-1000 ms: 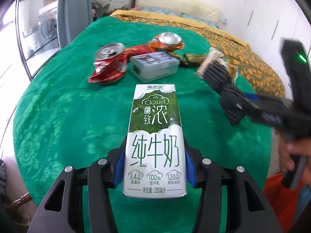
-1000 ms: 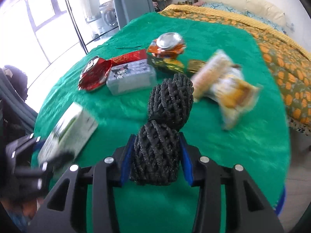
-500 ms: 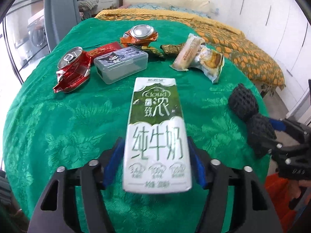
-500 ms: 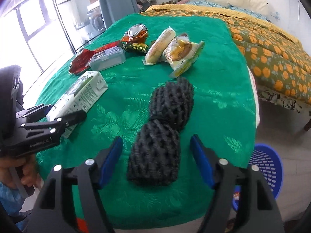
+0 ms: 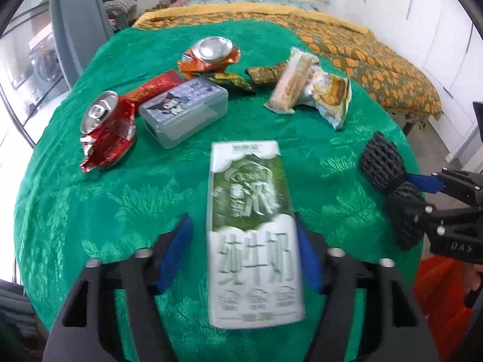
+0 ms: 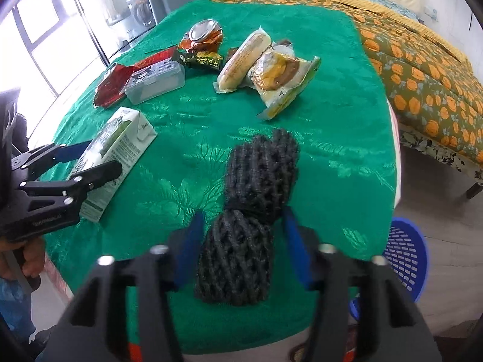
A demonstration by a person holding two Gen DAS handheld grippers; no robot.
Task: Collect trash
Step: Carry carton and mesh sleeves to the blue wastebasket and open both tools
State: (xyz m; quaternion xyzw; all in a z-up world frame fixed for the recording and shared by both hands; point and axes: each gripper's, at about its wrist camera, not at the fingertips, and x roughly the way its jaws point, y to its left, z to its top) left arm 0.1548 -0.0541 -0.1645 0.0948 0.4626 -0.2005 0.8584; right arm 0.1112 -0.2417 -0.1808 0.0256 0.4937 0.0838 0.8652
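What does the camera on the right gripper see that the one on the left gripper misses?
Only the right wrist view shows the blue basket on the floor beside the table.

Only the left wrist view shows the milk carton's printed front face and the red crushed can's silver top.

Both show the green tablecloth, the black foam net, the clear box and the snack packets.

The carton (image 5: 253, 232) lies nearest on the table (image 5: 75, 199), cans (image 5: 105, 129) and wrappers (image 5: 311, 90) probably farther back.
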